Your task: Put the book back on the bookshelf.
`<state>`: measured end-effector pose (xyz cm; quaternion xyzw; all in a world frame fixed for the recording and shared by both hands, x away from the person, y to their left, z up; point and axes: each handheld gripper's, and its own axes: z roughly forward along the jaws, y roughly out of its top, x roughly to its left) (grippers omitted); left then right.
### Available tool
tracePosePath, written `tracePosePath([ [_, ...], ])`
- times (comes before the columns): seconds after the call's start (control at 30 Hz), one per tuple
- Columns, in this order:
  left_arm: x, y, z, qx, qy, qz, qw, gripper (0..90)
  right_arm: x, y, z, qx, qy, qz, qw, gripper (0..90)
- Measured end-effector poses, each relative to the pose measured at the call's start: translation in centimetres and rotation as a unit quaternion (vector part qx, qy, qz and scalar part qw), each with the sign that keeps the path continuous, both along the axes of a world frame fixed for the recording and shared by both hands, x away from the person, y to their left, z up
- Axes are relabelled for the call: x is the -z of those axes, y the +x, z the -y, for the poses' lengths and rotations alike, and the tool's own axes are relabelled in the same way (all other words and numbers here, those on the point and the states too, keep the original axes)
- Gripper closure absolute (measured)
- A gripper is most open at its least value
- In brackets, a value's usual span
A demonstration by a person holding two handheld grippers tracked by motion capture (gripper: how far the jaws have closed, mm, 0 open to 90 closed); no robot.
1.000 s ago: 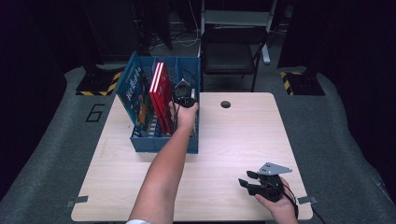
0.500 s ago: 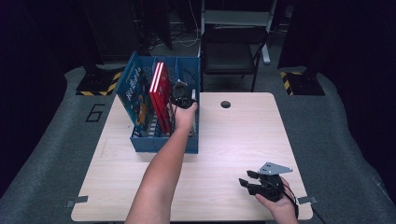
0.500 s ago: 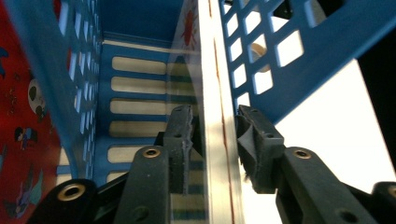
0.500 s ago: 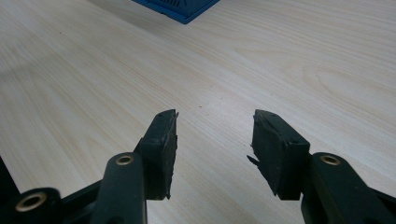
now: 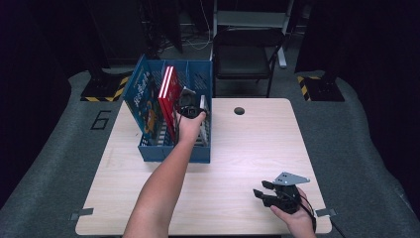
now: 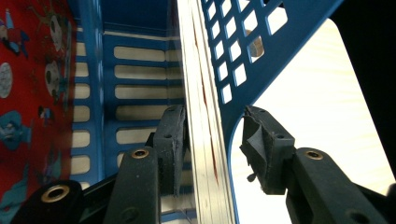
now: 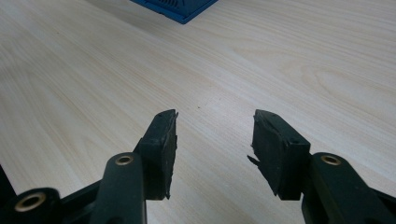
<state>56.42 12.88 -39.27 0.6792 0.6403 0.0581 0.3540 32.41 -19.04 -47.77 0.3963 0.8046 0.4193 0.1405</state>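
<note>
Standing between left gripper jaws: book

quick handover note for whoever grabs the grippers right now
Left gripper: open, jaws straddling the thin book and the blue crate's right wall; one pad sits by the book, not clamped.
Right gripper: open, idle above the table near its front right corner.
Red book and blue book stand in the crate.
Left to do: probably grip or settle the thin book.
</note>
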Motion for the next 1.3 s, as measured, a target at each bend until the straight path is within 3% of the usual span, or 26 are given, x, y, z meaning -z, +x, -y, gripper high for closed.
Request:
tracePosePath([
  [0.37,-0.7,-0.9,-0.1,0.025,-0.007,0.007,0.9996,59.7,0.1,0.0,-0.1,0.003,0.002,-0.004,1.0000,49.6],
  [0.57,-0.9,-1.4,1.0,0.048,-0.017,0.012,0.9986,60.0,0.1,0.1,-0.2,0.000,-0.003,0.001,1.0000,49.5],
  [0.7,-1.0,-1.5,1.9,0.058,0.014,0.021,0.9980,59.3,0.2,0.0,-0.3,0.000,-0.005,-0.001,1.0000,49.4],
  [1.3,-0.9,-1.3,1.0,0.040,0.006,0.011,0.9991,56.5,0.2,0.1,-0.3,-0.002,-0.004,-0.005,1.0000,49.3],
])
